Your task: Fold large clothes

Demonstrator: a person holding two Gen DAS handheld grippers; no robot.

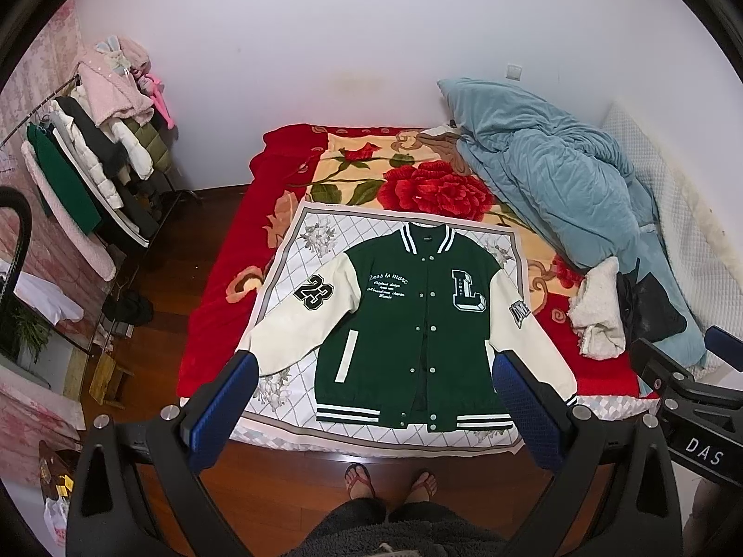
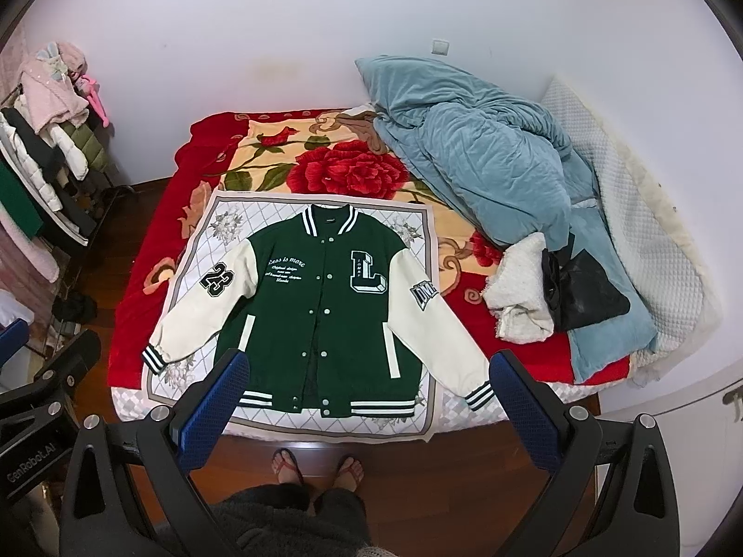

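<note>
- While both grippers hung over the foot of the bed, the jacket (image 1: 413, 325) lay face up and buttoned on a white patterned cloth (image 1: 288, 241), collar toward the wall, hem toward the person.
- The left gripper (image 1: 371, 399) stood with fingers spread wide and empty; the right gripper (image 2: 367, 394) likewise held nothing, jaws parted.
- The jacket's long axis ran away from the fingers, collar to hem; both sleeves angled outward and down.
- By judgement, each gripper was nearer the cuff on its own side, well apart from the fabric.
- The right wrist view showed both striped cuffs; the left wrist view hid the left cuff behind a finger (image 1: 227, 394).
</note>
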